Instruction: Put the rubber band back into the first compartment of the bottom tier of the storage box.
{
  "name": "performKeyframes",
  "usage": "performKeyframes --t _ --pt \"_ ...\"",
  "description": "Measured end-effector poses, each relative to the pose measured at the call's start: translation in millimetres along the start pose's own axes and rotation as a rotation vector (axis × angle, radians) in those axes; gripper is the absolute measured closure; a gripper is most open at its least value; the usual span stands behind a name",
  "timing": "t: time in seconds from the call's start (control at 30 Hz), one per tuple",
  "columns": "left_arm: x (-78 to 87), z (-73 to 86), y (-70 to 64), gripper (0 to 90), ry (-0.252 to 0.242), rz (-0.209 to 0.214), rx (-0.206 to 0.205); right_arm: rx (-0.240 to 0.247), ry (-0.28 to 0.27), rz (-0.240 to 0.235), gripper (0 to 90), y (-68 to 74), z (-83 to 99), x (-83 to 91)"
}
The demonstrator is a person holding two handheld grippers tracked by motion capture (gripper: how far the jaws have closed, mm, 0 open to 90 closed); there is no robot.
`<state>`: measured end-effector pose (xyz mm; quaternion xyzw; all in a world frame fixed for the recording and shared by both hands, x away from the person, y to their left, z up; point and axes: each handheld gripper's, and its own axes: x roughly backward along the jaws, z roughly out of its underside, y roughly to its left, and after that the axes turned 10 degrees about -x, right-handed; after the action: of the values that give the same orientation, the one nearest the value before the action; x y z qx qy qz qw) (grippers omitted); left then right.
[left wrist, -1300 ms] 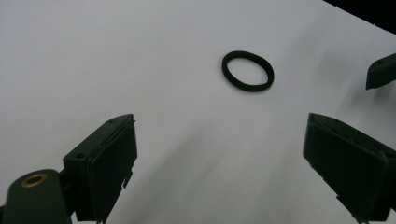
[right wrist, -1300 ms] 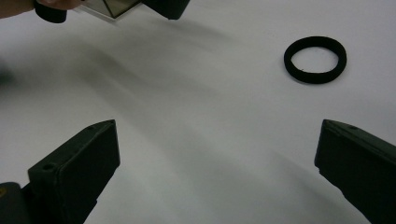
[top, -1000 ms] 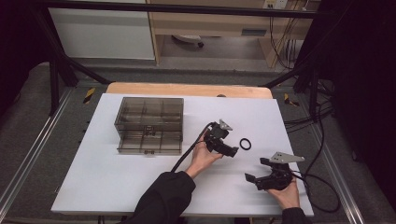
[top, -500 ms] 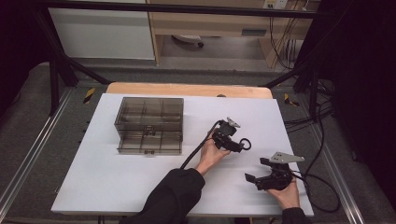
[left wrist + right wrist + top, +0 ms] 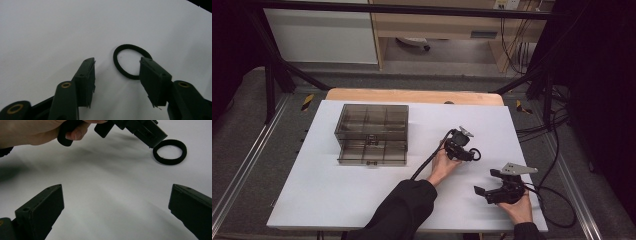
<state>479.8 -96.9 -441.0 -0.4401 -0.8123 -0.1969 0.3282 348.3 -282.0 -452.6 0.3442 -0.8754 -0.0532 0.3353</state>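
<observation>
Progress first, from the high view: my left gripper [image 5: 465,151] had travelled right across the white desk [image 5: 362,200] over the last second and reached the black hair band [image 5: 475,154], which lay flat where it had been, so a pickup looked close. The smoky plastic organiser box [image 5: 371,134] sat well apart on the desk's left half, untouched. My left hand [image 5: 443,165] reached forward with the sleeve angled up from the bottom edge; my right gripper [image 5: 492,192] rested low near the desk's front right, unchanged in place. In the left gripper view, the fingers [image 5: 86,75] stood roughly half open and empty, the band [image 5: 126,61] lying just ahead, its near edge tucked behind the right-hand finger, not yet between them. In the right gripper view, the fingers [image 5: 42,210] were spread wide and held nothing; farther off the left gripper's tip [image 5: 150,135] hovered just beside the band [image 5: 170,152], which was flat on the desk.
</observation>
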Motion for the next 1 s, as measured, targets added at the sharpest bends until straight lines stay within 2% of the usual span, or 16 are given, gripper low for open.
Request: performKeyframes --t 0.5,1.0 --pt "-8.5 -1.3 -3.5 70.3 -0.001 -0.010 0.001 0.000 -0.003 -0.003 0.8 -0.3 -0.3 0.4" --pt "-12.7 -1.7 -6.9 82.9 0.006 -0.012 -0.007 0.000 -0.005 -0.004 0.7 -0.3 -0.3 0.5"
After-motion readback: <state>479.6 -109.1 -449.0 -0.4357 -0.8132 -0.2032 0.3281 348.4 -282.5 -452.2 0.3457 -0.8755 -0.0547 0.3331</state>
